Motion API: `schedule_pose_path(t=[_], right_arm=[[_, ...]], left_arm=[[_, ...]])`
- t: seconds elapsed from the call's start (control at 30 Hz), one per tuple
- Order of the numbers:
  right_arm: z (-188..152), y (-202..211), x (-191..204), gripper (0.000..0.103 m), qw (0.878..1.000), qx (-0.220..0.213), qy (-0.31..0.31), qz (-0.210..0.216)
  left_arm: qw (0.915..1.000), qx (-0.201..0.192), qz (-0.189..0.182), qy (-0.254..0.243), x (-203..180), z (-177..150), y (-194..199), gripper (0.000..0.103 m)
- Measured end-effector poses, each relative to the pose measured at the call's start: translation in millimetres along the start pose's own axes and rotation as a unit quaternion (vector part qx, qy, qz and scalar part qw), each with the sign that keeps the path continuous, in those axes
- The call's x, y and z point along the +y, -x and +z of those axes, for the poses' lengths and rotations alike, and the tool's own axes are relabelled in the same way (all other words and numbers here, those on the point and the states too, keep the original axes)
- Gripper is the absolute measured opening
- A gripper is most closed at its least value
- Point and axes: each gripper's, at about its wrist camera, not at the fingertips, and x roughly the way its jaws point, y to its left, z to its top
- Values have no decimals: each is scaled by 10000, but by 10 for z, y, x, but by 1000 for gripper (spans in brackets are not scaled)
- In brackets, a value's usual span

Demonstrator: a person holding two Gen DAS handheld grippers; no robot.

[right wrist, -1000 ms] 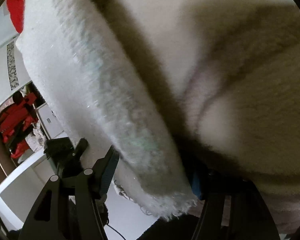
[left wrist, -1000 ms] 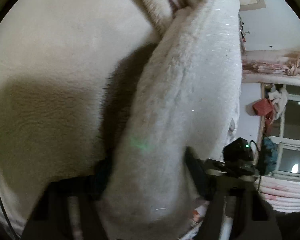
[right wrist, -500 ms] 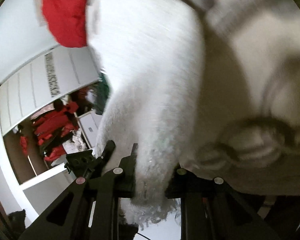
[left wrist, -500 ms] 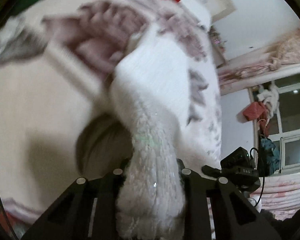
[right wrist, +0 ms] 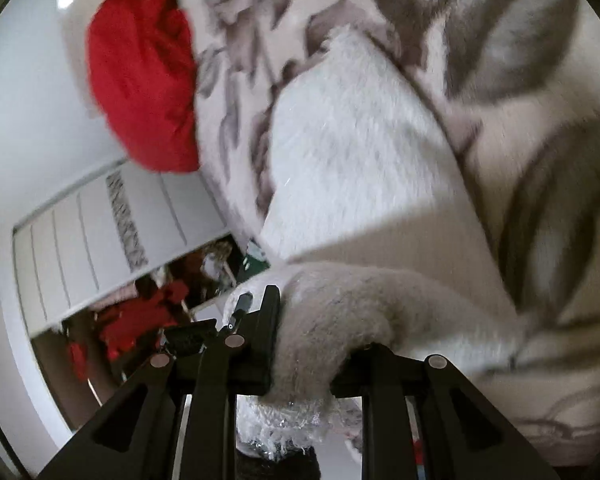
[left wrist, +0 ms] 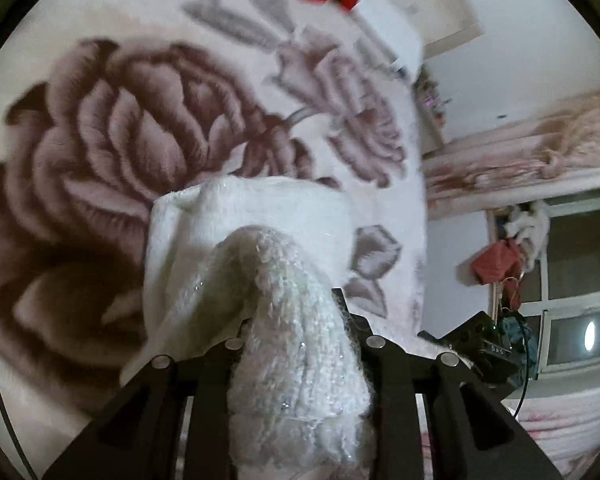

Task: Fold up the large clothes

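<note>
Nearby | red cloth [right wrist: 144, 76] (far edge) | rose blanket [left wrist: 112, 128] underneath

Garment [left wrist: 260, 216] on blanket [left wrist: 100, 120], btwn tools.

Fluffy white garment [left wrist: 300, 344] – glittery knit, plush rose-print blanket [left wrist: 112, 128], matt black plastic tongs [left wrist: 300, 364], soft red cloth [right wrist: 140, 80]

right gripper [right wrist: 300, 344] clamps fluffy white garment [right wrist: 352, 152] | rose-print blanket [right wrist: 540, 120] beneath | red cloth [right wrist: 140, 76] beside
</note>
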Motion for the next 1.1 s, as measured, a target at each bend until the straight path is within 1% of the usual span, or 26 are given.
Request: schedule_pose_path(t=[0.07, 0.13, 0.2, 0.23, 0.27, 0.3, 0.33, 0.37, 0.4, 0.43, 0.47, 0.53, 0.57, 0.63, 0.67, 0.7, 0.73, 0.77, 0.83, 0.87, 0.9, 0.97, 1.0, 1.03, 1.1], right_arm=[[246, -82, -42, 23, 9997, 114, -195, -15], [371, -175, 0, 25, 9990, 198, -393, 96], [490, -87, -68, 26, 9988, 218, -396, 202], [527, -71, -64, 31, 9986, 212, -390, 294], [550, -90, -45, 34, 9985, 190, -368, 365], [568, -91, -25, 42, 9983, 131, -363, 431], [587, -73, -2, 53, 9980, 57, -384, 494], [612, -56, 18, 58, 9977, -11, -350, 577], [622, -45, 27, 61, 9977, -57, -266, 618], [640, -18, 100, 62, 9981, -181, -72, 592], [653, 23, 125, 63, 9984, -263, 50, 489], [651, 145, 203, 68, 9978, -458, 473, -17], [617, 216, 259, 70, 9943, -577, 808, -400], [500, 325, 338, 74, 9790, -672, 1522, -1178], [450, 360, 332, 75, 9709, -666, 1795, -1437], [387, 377, 324, 77, 9611, -608, 2091, -1700], [342, 359, 289, 79, 9519, -476, 2345, -1912], [320, 335, 238, 80, 9451, -328, 2520, -2055], [310, 237, 42, 81, 9353, 28, 2732, -2249], [321, 206, -52, 81, 9327, 177, 2803, -2265], [385, 110, -154, 82, 9306, 392, 2852, -2259], [547, -58, -316, 82, 9268, 662, 2927, -2259], [680, -173, -395, 84, 9279, 767, 2954, -2143], [819, -281, -459, 87, 9318, 878, 2930, -1953], [1042, -499, -540, 92, 9386, 1143, 2814, -1639]], left_arm=[[9994, 260, 82, 198, 52, 164, -94, 23], [9984, 418, 99, 362, 84, 251, -101, 25], [9987, 370, 13, 357, 46, 266, -7, 28], [9986, 351, -60, 386, 29, 272, 29, 32], [9985, 315, -210, 407, 10, 281, 64, 38], [9981, 196, -405, 429, -8, 299, 109, 63], [9974, -29, -577, 438, -32, 330, 172, 89], [9966, -187, -684, 416, -52, 365, 220, 93], [9961, -307, -732, 386, -63, 397, 250, 93], [9963, -390, -666, 381, -61, 431, 259, 93], [9970, -451, -512, 370, -55, 454, 252, 93], [9984, -507, -157, 197, -62, 422, 232, 93], [9985, -536, 17, 94, -69, 392, 228, 93], [9965, -680, 423, -230, -103, 263, 273, 93], [9936, -793, 700, -402, -117, 159, 321, 93], [9891, -954, 987, -534, -117, 43, 382, 93], [9852, -1078, 1190, -596, -103, -39, 413, 93], [9796, -1232, 1463, -622, -64, -173, 467, 93], [9698, -1435, 1906, -508, 60, -413, 534, 93], [9647, -1504, 2125, -393, 153, -542, 549, 93], [9602, -1530, 2318, -283, 240, -662, 550, 93], [9494, -1515, 2752, -41, 465, -900, 493, 93], [9461, -1434, 2904, 89, 567, -995, 456, 93], [9439, -1318, 3012, 323, 708, -1106, 411, 93], [9400, -1316, 3084, 628, 833, -1251, 400, 93]])
